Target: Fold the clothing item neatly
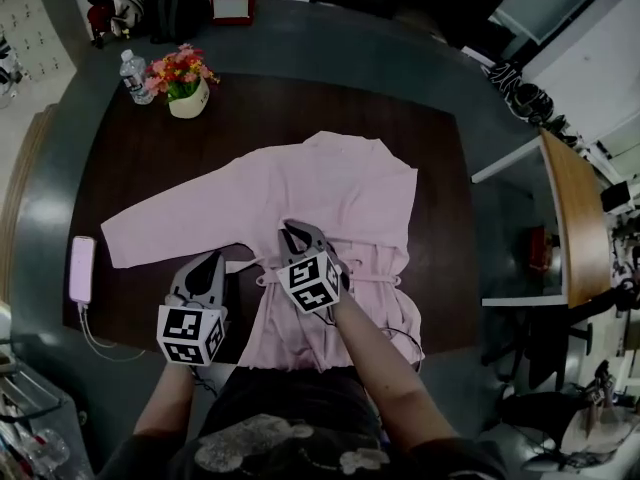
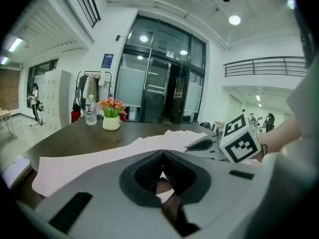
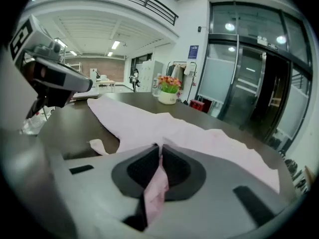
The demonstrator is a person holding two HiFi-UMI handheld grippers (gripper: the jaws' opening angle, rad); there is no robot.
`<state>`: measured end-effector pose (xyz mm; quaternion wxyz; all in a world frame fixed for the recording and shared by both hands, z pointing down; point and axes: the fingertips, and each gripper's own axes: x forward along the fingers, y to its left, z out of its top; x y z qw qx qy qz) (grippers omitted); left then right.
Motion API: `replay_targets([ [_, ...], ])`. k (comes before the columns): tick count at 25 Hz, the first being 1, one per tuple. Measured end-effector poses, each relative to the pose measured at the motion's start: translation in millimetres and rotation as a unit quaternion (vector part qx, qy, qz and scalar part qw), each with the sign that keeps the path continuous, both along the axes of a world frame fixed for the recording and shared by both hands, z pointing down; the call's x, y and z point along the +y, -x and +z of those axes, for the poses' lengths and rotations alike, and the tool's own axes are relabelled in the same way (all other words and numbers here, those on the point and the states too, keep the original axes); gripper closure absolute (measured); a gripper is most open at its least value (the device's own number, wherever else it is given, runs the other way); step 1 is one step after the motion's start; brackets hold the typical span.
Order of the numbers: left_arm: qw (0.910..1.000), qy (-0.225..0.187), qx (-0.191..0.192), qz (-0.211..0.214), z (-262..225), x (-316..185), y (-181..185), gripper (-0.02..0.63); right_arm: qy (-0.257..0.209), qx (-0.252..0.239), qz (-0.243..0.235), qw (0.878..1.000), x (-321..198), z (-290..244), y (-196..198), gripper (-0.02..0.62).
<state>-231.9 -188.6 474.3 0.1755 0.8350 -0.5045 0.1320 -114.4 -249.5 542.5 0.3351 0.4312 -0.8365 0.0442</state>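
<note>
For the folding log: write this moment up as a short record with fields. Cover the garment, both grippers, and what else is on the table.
garment: pink robe, spread flat on the dark table, one sleeve stretched toward the left in the head view
left gripper: fingers shut, nothing between them, beside the robe's waist
right gripper: fingers shut on a strip of the robe's pink fabric at the waist
other items: potted flowers and water bottle at the far left corner; pink phone on a cable at the left edge
</note>
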Motion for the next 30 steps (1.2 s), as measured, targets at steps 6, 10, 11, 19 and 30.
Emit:
replay_targets([
  [6, 0.9996, 0.017, -0.008, -0.021, 11.7, 14.7, 5.6, 0.597, 0.027, -0.048, -0.048, 0.997, 26.2, 7.6, 13.9, 0.502],
  [10, 0.9991, 0.014, -0.018, -0.035, 8.9, 21.8, 2.1, 0.597, 0.014, -0.071, -0.054, 0.996, 39.5, -9.2, -2.9, 0.464],
  [11, 0.9989, 0.013, -0.022, -0.038, 7.5, 23.5, 0.6, 0.597, 0.014, -0.069, -0.054, 0.996, 41.9, -11.1, -8.2, 0.462],
  [19, 0.9960, 0.004, -0.052, -0.072, -9.5, 34.5, -15.8, 0.597, 0.029, -0.076, -0.053, 0.995, 30.1, -17.9, -10.0, 0.463],
  [30, 0.9971, 0.016, -0.052, -0.054, 2.0, 30.9, -11.8, 0.597, 0.050, -0.104, -0.005, 0.993, 43.6, -17.3, -15.9, 0.365],
])
